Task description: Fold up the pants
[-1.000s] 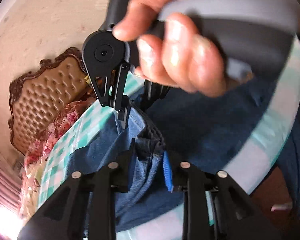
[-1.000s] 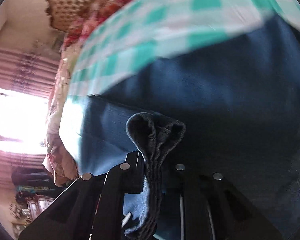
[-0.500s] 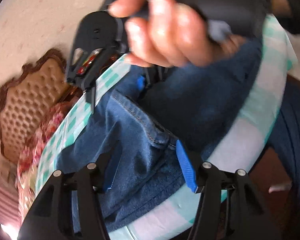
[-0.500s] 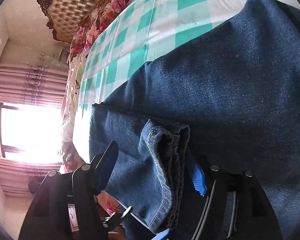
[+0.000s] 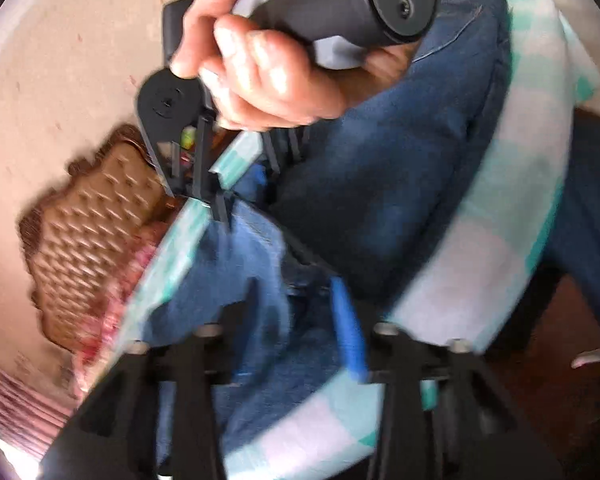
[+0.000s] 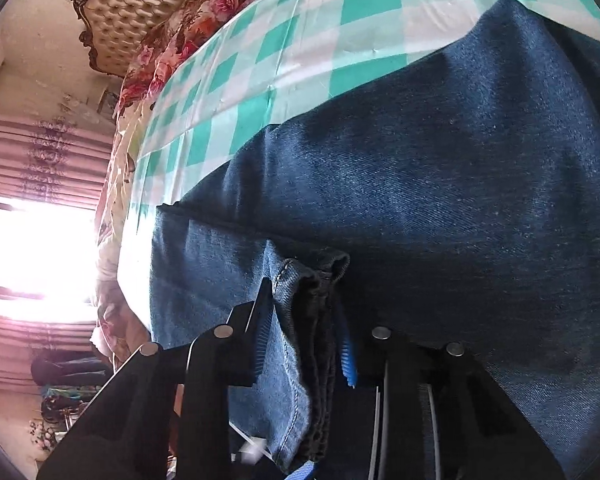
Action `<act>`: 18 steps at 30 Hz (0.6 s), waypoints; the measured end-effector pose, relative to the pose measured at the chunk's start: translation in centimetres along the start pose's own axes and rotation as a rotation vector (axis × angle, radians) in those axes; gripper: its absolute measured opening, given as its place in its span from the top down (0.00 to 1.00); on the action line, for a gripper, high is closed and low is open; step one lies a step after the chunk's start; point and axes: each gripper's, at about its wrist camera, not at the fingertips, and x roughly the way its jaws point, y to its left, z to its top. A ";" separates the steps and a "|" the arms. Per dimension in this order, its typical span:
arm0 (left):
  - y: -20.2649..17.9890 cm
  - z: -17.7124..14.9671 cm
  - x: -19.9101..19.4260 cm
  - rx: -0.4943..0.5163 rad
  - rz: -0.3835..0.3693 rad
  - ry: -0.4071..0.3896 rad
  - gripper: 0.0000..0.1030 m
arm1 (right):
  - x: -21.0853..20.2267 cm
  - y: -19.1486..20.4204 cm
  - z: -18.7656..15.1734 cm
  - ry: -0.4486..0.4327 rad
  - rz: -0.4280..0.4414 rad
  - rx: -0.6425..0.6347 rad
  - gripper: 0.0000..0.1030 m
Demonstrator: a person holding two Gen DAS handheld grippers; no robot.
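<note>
Blue denim pants (image 6: 440,184) lie on a teal and white checked cloth (image 6: 300,52), folded over on themselves. My right gripper (image 6: 304,320) has its blue pads close on either side of a bunched hem edge of the pants (image 6: 312,276). My left gripper (image 5: 296,312) straddles a lighter denim edge (image 5: 244,264), its blue pad (image 5: 348,328) near the cloth; this view is blurred. The right gripper's body and the hand on it (image 5: 268,80) show in the left wrist view above the pants.
A tufted headboard (image 6: 124,12) and a floral cover (image 6: 196,12) lie beyond the checked cloth. A bright window with pink curtains (image 6: 32,248) is at the left. The cloth's edge (image 5: 480,264) drops to a dark floor (image 5: 560,380).
Both grippers opened half a second ago and have narrowed again around the denim edges. The left view has shifted and blurred; the right hand has moved up in it.
</note>
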 end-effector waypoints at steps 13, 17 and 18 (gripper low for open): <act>2.2 0.7 1.3 -0.068 -0.180 0.058 0.82 | -0.5 1.1 -0.8 -0.028 -0.061 -0.077 0.85; 2.3 1.1 0.5 -0.080 -0.130 0.039 0.87 | -1.7 2.1 -1.0 -0.045 -0.036 -0.104 0.87; 2.7 1.3 0.2 -0.097 -0.119 0.030 0.88 | -2.3 2.3 -0.9 -0.053 -0.021 -0.106 0.87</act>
